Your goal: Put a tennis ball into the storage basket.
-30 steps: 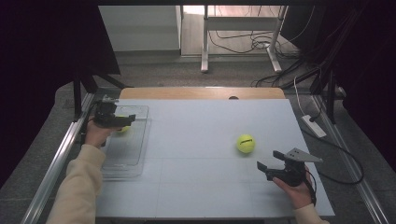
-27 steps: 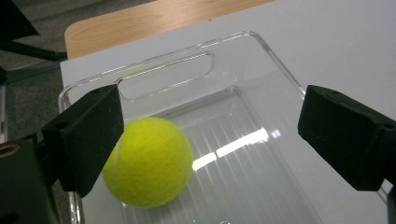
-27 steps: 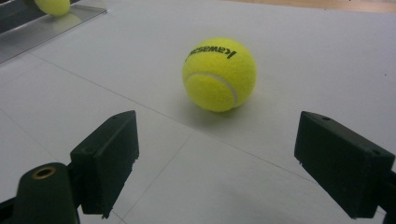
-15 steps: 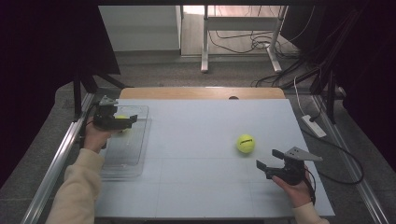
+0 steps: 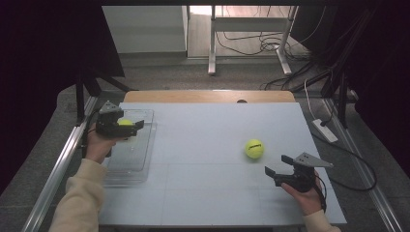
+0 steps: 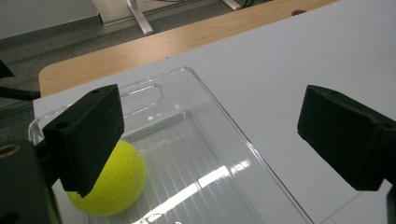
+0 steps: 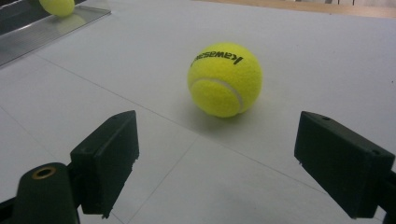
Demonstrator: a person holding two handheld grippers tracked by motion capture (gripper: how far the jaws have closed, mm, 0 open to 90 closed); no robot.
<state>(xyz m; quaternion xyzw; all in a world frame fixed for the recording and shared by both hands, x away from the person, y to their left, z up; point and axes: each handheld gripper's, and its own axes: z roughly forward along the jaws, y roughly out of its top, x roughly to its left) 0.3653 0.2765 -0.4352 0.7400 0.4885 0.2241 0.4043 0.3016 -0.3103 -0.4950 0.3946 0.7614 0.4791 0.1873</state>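
left gripper (image 5: 137, 124) has lifted back a bit over the clear tray (image 6: 261, 163), jaws apart, first tennis ball (image 6: 109, 182) probably released, lying behind its left jaw; second ball (image 7: 225, 79) on the table (image 5: 203, 145), ahead between right gripper (image 5: 276, 165) jaws, also apart

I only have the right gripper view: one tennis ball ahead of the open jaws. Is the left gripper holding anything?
Observer: No. The left gripper is open over the clear tray, with nothing between its pads.
Operator: Is that yellow thing at my top left a second ball?
Observer: Yes. The tennis ball in the tray lies on the tray floor, beside the left gripper's near jaw.
Operator: Where's the tray on the table?
Observer: In the high view it sits along the left edge of the white table; your ball on the table is right of centre, just ahead of the right gripper.
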